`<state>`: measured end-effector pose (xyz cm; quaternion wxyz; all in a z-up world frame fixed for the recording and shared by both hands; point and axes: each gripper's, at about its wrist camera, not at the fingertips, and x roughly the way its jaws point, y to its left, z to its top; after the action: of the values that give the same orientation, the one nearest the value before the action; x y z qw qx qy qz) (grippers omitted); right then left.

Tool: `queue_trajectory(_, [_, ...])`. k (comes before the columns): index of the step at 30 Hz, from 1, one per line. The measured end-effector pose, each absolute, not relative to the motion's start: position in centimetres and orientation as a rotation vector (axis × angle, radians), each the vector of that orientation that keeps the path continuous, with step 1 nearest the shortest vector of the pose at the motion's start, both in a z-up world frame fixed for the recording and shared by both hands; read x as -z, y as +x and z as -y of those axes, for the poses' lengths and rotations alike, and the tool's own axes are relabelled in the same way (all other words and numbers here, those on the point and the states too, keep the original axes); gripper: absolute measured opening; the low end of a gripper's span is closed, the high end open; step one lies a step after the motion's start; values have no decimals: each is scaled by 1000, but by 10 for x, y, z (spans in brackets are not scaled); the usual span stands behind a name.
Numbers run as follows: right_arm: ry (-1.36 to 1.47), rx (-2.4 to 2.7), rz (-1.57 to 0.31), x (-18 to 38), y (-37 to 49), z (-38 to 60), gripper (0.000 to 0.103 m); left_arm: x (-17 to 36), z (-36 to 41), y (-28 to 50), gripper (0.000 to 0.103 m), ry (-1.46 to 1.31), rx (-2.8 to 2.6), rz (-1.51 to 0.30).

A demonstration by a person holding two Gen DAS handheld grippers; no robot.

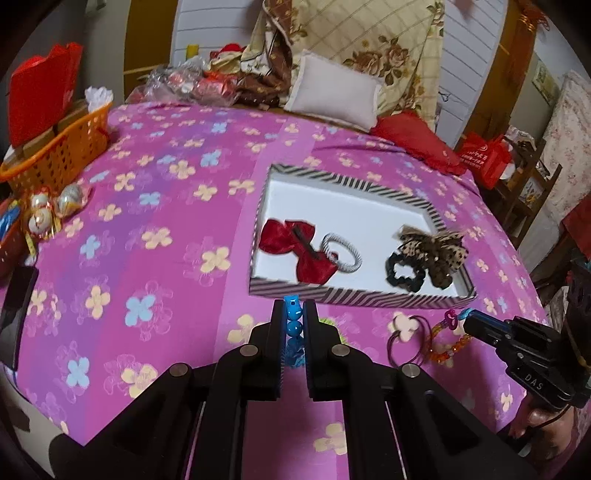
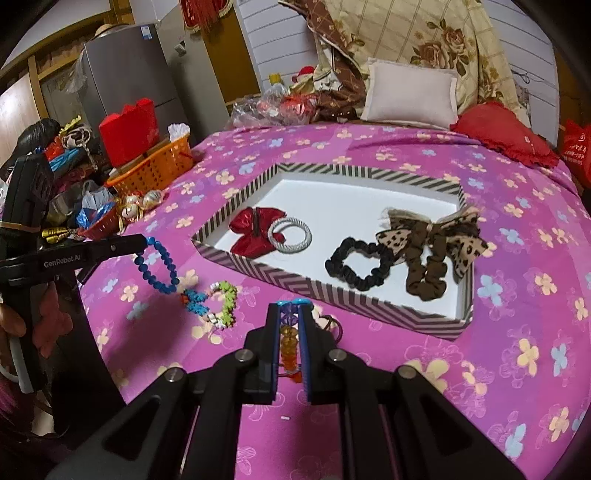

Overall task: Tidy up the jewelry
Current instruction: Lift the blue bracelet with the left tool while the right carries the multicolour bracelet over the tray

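Two black handheld grippers work over a bed covered in a pink sheet (image 2: 424,373) printed with small flowers.

Nearest in the left wrist view, the left gripper (image 1: 294,314) has its fingers pinching a blue beaded bracelet (image 1: 294,321); the beads sit stacked in the narrow gap between them. From the right wrist view the same bracelet (image 2: 157,267) hangs as a loop from the left gripper's tip (image 2: 142,244), lifted off the sheet.

The right gripper (image 2: 290,314) has its fingers closed on an orange beaded bracelet (image 2: 289,349) with a purple charm at the top. In the left wrist view that bracelet (image 1: 445,341) dangles from the right gripper's tip (image 1: 471,319), low over the sheet.

Just beyond the right gripper, a thin dark hair elastic (image 1: 408,341) lies on the sheet. To the left of it lies a bracelet of green, white and blue beads (image 2: 218,302).

Farther out sits a shallow box tray (image 2: 332,291) with a black-and-white striped rim and a white floor. Inside, on its left side, a red bow hair clip (image 2: 253,230) touches a white hair tie (image 2: 290,234). On its right side lie a black scrunchie (image 2: 360,266) and a leopard-print bow scrunchie (image 2: 432,240), the bow leaning over the tray's right rim.

Far left, an orange basket (image 2: 155,168) stands at the bed's edge. At the far end lie a pale cushion (image 2: 410,94), a red pillow (image 2: 502,136) and a folded floral quilt (image 2: 424,33).
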<state>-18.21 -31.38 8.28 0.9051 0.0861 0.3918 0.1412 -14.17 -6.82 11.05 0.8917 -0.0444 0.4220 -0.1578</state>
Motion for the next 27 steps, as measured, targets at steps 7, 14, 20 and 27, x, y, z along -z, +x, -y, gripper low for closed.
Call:
queue_trajectory(7, [184,-290,-776,-96,-188,317,9,-125,73,-146,0,-90,335,-846])
queue_trajectory(14, [185,-281,-743,-110,-194,322,9,-130,78,-148,0,-80,337,-838])
queue_trajectory(20, [180,-272,-733,-116,-194,326,9,-134,86,-148,0,-65,340,-833])
queue_trajectory(27, [174,-263,-729,-119,-191,328,9,-135,97,-142,0,-30,339,-830])
